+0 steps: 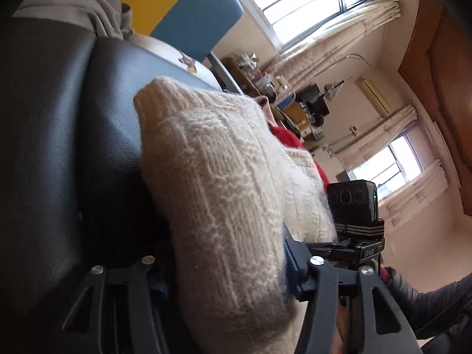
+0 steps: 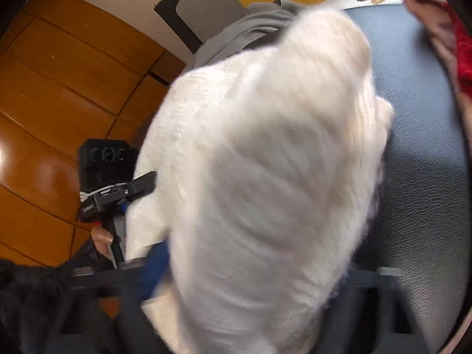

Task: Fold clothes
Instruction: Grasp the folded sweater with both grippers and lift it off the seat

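A cream knitted sweater [image 1: 218,183] lies bunched on a black leather seat [image 1: 59,147]. My left gripper [image 1: 233,277] is shut on a fold of it, the knit filling the space between the two black fingers [image 1: 321,280]. In the right wrist view the same sweater [image 2: 265,177] is blurred and fills the middle. My right gripper [image 2: 250,283] is shut on it, its fingers mostly hidden by the cloth. The other gripper's camera block [image 2: 103,159] shows at the left, and the right one shows in the left wrist view [image 1: 354,203].
A red garment [image 1: 287,137] lies behind the sweater, also at the right edge of the right wrist view [image 2: 463,59]. A grey garment [image 2: 236,32] lies at the back of the black seat [image 2: 421,147]. Wooden floor [image 2: 59,88] is at the left.
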`<state>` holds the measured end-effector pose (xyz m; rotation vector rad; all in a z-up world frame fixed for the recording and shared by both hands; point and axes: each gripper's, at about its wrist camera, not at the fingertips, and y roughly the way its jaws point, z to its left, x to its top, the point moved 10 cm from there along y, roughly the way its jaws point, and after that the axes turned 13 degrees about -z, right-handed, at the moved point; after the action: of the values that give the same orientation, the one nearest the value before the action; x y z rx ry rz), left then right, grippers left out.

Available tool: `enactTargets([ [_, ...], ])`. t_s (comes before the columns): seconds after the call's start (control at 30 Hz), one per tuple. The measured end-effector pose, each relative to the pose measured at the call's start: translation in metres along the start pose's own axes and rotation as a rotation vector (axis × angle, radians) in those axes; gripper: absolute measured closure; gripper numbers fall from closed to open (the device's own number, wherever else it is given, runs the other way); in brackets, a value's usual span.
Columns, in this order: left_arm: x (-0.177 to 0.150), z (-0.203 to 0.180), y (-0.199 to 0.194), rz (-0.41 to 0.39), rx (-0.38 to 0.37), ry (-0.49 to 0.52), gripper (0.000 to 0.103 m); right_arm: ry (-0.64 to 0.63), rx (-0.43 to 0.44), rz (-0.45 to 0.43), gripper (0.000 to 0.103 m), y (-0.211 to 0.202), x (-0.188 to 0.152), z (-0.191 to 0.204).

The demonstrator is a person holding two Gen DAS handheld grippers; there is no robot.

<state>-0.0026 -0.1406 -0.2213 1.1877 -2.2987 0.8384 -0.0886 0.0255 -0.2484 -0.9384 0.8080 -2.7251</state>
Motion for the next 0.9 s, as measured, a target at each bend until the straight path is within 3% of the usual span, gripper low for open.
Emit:
enactTargets([
  [0.13,0.002,-0.006,-0.059,-0.106,0.031,-0.004,0.050,-0.066,0.048,0.031,0.040,0.016,-0.010,0.041],
  [0.3,0.019,0.003,-0.173,-0.306,0.191,0.019,0.050,-0.176,0.229,0.093,0.040,0.073,-0.011,0.129],
  [0.43,0.041,0.007,-0.289,-0.524,0.378,0.059,0.050,-0.312,0.403,0.159,0.040,0.135,-0.007,0.230],
  [0.57,0.069,0.007,-0.401,-0.739,0.547,0.090,0.050,-0.488,0.575,0.216,0.040,0.195,0.002,0.359],
  [0.67,0.089,0.017,-0.474,-0.866,0.672,0.046,0.050,-0.595,0.675,0.256,0.040,0.234,0.011,0.448],
  [0.77,0.096,0.048,-0.521,-0.904,0.790,-0.057,0.050,-0.676,0.712,0.326,0.040,0.285,0.009,0.512],
  [0.83,0.089,0.093,-0.535,-0.868,0.863,-0.155,0.050,-0.719,0.698,0.386,0.039,0.323,0.002,0.537],
  [0.9,0.072,0.150,-0.539,-0.810,0.914,-0.297,0.050,-0.734,0.625,0.464,0.038,0.372,-0.014,0.536],
])
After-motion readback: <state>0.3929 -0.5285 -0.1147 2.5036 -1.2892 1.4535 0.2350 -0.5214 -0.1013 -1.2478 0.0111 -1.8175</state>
